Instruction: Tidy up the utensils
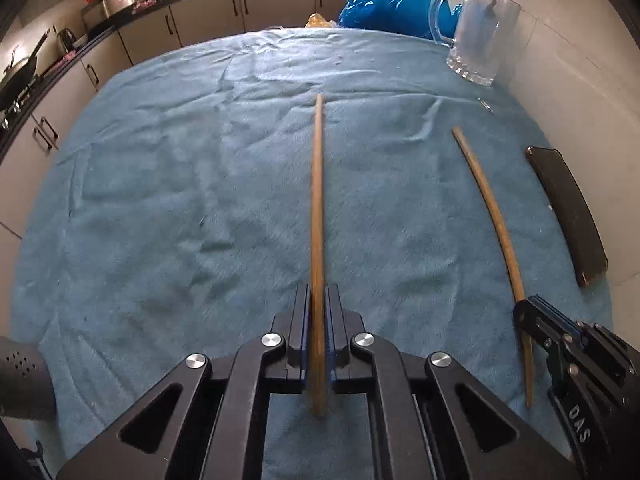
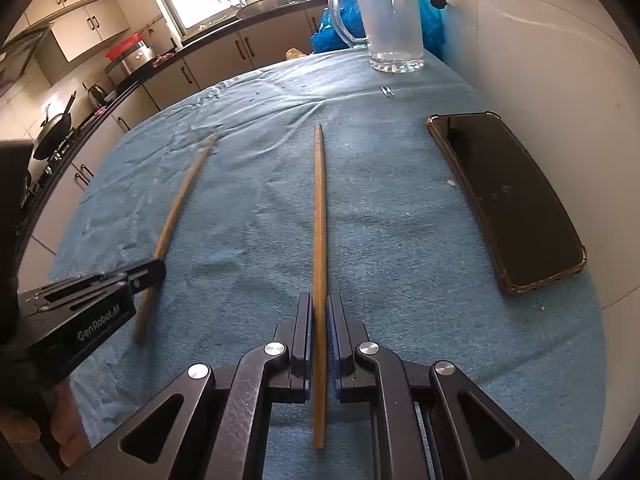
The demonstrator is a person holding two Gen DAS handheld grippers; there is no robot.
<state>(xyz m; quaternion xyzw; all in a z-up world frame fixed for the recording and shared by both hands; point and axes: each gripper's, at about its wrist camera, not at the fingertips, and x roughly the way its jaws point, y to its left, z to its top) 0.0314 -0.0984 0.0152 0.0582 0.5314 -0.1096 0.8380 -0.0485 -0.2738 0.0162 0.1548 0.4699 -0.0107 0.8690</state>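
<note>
On a table spread with a blue towel (image 1: 160,208), two wooden chopsticks, each pinched in its own gripper; no free utensil elsewhere on the cloth.

In the left wrist view: left gripper (image 1: 318,300) closed tight, blue pads pressed on the left chopstick (image 1: 317,200) near its thick near end; stick running straight away from the camera toward the far edge, its near end blurred and poking back past the jaws. To the right, right gripper (image 1: 528,308) seen side-on, clamped on the right chopstick (image 1: 490,200), thin tip toward the far side, near end sticking out behind the fingers. Further right, close to the wall, a dark phone (image 1: 568,212) in a brownish case, flat on the towel, apart from both sticks. At the far right corner, a clear glass mug (image 1: 480,40), upright, handle to the left; behind it a blue plastic bag (image 1: 384,0).

In the right wrist view: same layout mirrored; right gripper (image 2: 320,308) shut on the right chopstick (image 2: 319,220), stick centred and pointing toward the far side; left gripper (image 2: 154,272) at the left, shut on the left chopstick (image 2: 180,200), which slants away to the far right; phone (image 2: 508,200) near the right edge; glass mug (image 2: 394,20) far and slightly right; bag (image 2: 332,32) behind it. A small metal clip (image 2: 387,91) on the towel (image 2: 248,200) between mug and phone.

Kitchen cabinets and a dark worktop beyond the table on the left and far sides.
</note>
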